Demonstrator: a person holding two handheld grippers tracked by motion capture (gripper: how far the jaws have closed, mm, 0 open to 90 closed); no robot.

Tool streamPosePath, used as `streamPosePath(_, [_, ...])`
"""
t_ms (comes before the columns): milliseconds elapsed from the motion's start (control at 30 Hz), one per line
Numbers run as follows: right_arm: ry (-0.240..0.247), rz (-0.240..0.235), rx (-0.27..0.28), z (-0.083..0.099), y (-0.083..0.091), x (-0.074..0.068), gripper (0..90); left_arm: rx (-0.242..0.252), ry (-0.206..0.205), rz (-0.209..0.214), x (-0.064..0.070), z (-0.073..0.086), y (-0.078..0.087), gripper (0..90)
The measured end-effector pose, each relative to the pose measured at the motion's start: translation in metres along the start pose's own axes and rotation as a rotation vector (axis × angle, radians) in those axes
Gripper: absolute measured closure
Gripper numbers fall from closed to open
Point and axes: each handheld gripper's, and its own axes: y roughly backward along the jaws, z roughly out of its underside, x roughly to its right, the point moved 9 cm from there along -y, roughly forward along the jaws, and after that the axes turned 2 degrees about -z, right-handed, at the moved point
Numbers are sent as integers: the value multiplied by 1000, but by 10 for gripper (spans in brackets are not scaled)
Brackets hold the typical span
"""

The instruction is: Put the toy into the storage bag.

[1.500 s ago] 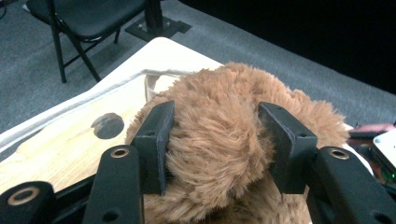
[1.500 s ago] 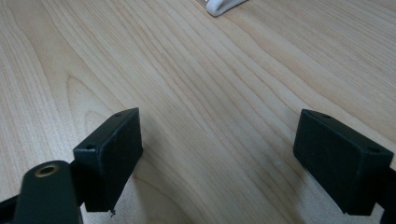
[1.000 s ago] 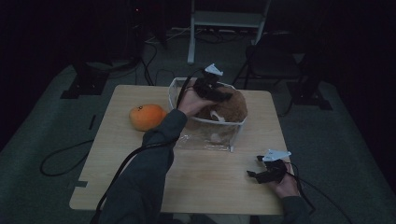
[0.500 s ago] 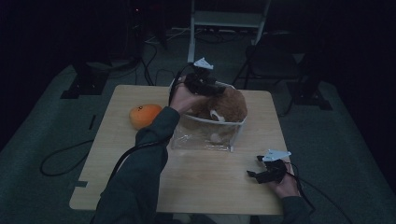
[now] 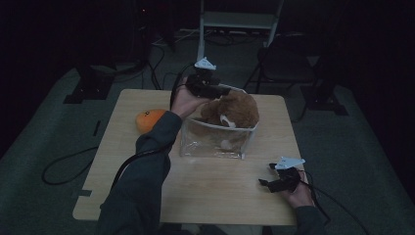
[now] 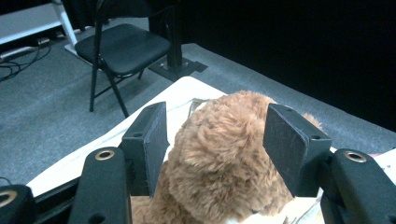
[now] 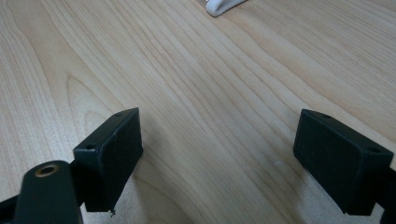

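Up top, we see the left gripper (image 5: 221, 91) with its jaws spread wide on either side of the brown plush bear (image 5: 234, 110), not clamped on it. That bear sits in a clear bag (image 5: 215, 143) mid-table. Our right gripper (image 5: 271, 178) rests low over the bare wooden table (image 7: 196, 84), jaws wide apart, holding nothing.

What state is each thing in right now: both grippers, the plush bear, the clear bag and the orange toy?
left gripper: open, jaws either side of the bear's head.
right gripper: open, empty, low over the table.
plush bear: sitting in the bag, head above the rim.
clear bag: upright, top open.
orange toy: lying on the table, untouched.
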Motion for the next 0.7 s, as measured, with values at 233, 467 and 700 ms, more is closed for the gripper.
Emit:
streamPosePath(233, [0,0,0,0,0,0,149,7,13,-18,-9,9,11,402])
streamPosePath(467, [1,0,0,0,0,0,149,35,33,-32,-16,16,26,402])
streamPosePath(700, [1,0,0,0,0,0,149,35,56,-44,-25,27,34,402])
